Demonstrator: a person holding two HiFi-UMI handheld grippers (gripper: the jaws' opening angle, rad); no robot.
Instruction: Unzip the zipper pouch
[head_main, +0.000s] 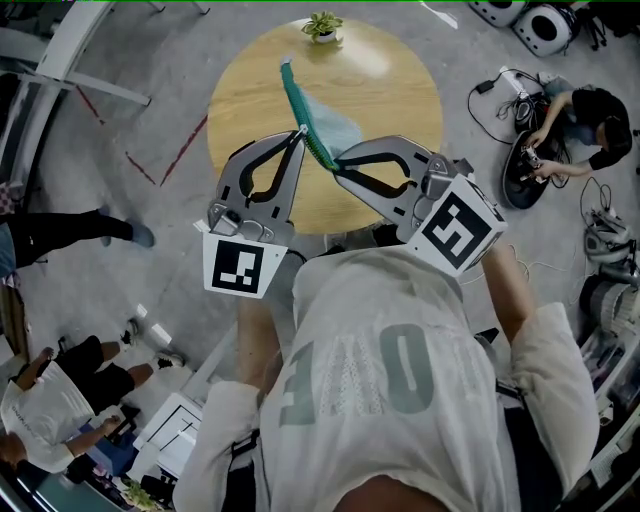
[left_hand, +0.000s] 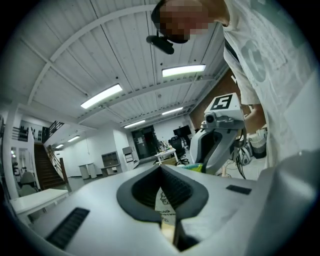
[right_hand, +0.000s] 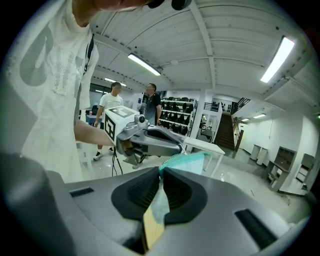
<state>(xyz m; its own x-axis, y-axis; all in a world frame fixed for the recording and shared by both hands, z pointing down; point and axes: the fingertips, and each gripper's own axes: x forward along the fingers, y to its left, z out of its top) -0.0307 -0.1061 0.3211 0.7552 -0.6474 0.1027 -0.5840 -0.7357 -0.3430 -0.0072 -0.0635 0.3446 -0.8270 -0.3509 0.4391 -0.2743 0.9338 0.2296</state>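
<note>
zipper pouch (head_main: 330, 125) is strung between the fingers (head_main: 400, 155) above the bench (head_main: 260, 90), right gripper (right_hand: 161, 172) clamped on its teal edge, left gripper (left_hand: 161, 170) pinching a white tab (left_hand: 165, 202) (prob the pull), so hold right firm & draw left straight along the teeth (head_main: 318, 148).

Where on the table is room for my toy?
The table is bare left and right of the zipper pouch, up to the far plant. Crowded: the near middle, where the left gripper and right gripper hold it.
</note>
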